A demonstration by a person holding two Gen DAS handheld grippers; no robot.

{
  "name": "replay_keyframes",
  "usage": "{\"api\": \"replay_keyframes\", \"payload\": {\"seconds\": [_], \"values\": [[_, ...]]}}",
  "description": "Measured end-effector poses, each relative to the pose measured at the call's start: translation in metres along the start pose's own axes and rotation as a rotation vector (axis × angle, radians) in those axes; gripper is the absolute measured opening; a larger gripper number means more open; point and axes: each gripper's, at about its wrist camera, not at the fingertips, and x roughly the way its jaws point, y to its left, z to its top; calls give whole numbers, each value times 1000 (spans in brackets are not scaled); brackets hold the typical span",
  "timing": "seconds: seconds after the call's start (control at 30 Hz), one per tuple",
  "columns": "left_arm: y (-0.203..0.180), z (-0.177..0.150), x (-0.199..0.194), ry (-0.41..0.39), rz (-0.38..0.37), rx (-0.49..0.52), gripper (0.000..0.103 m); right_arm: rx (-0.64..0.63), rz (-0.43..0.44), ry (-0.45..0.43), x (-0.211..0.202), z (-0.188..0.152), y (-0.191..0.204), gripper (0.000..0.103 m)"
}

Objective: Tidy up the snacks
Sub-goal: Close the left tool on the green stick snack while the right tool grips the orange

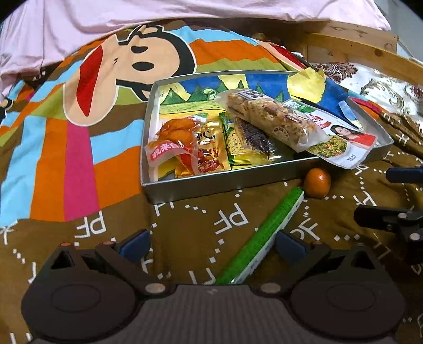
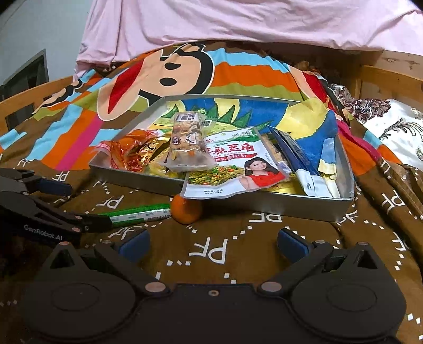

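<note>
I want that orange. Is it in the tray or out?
Out. The orange sits on the blanket just outside the tray's front wall, beside the green stick pack.

Bedspread (image 1: 185, 225) is brown with white dotted lettering plus bright orange, blue and pink stripes. Silver tray (image 2: 264, 203), orange tangerine (image 2: 186, 209), long green-and-white packet (image 1: 264, 235), pink sheet (image 2: 238, 23) at the far side.

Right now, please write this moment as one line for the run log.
left gripper: open, around green stick pack | right gripper: open, empty | orange: on blanket, outside tray | most snacks in tray
</note>
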Motion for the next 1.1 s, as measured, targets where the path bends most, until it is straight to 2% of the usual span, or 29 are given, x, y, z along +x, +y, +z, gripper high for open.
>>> {"api": "replay_keyframes", "payload": {"seconds": [0.3, 0.7, 1.0, 1.1], "values": [[9, -1, 3, 6, -31, -58, 103, 2, -17, 30, 23, 11, 8, 102], [11, -3, 4, 4, -41, -72, 103, -36, -34, 34, 40, 17, 18, 102], [12, -3, 4, 5, -42, -72, 103, -35, -41, 23, 45, 18, 19, 98], [12, -4, 3, 3, -46, -69, 103, -35, -39, 17, 45, 17, 19, 90]]}}
